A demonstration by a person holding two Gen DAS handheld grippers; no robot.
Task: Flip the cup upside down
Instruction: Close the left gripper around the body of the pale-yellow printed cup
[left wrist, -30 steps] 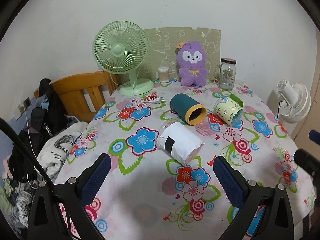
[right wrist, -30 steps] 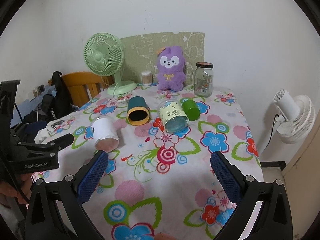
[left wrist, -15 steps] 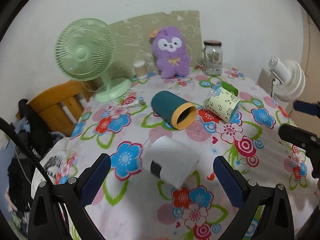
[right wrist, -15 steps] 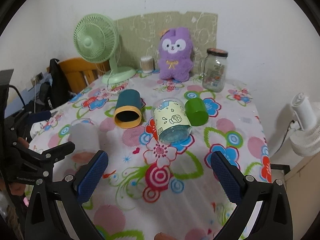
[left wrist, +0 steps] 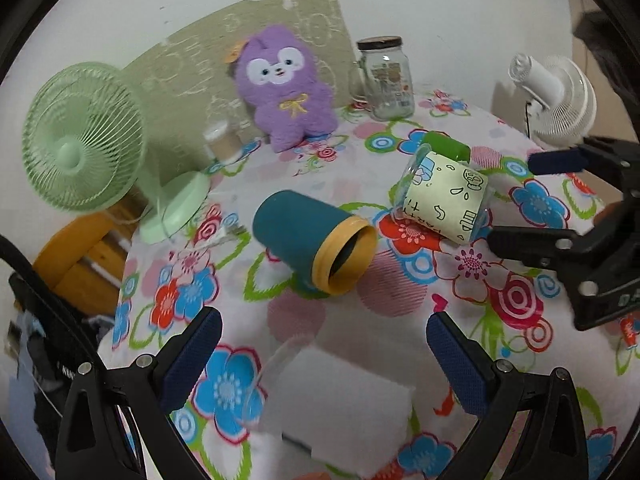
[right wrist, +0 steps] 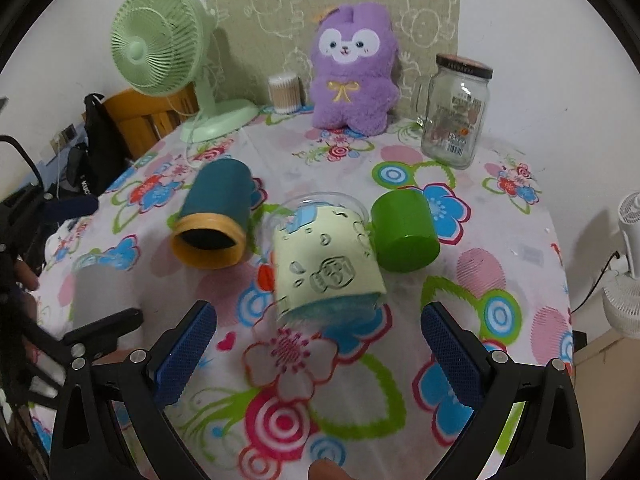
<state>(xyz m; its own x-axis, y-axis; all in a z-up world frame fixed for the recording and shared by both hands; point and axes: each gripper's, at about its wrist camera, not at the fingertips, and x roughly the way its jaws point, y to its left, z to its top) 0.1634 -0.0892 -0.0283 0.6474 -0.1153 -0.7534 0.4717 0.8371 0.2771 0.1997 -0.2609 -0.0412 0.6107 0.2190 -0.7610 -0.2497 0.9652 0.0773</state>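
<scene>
The table [right wrist: 520, 248] carries four cups, all lying on their sides. The left claw [left wrist: 324, 360] is spread wide over the white cup [left wrist: 336, 400] near the front edge; the right claw [right wrist: 320, 344] is spread before the pale-yellow cup [right wrist: 324, 264] in the middle. I judge this as the approach step: next, close on one cup and turn its mouth down. The white cup is blurred and partly cut off.

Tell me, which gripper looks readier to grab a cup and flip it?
Probably the left gripper: its open jaws already straddle the white-sleeved cup lying on its side. The right gripper, also open, is just short of the yellow-sleeved cup.
</scene>
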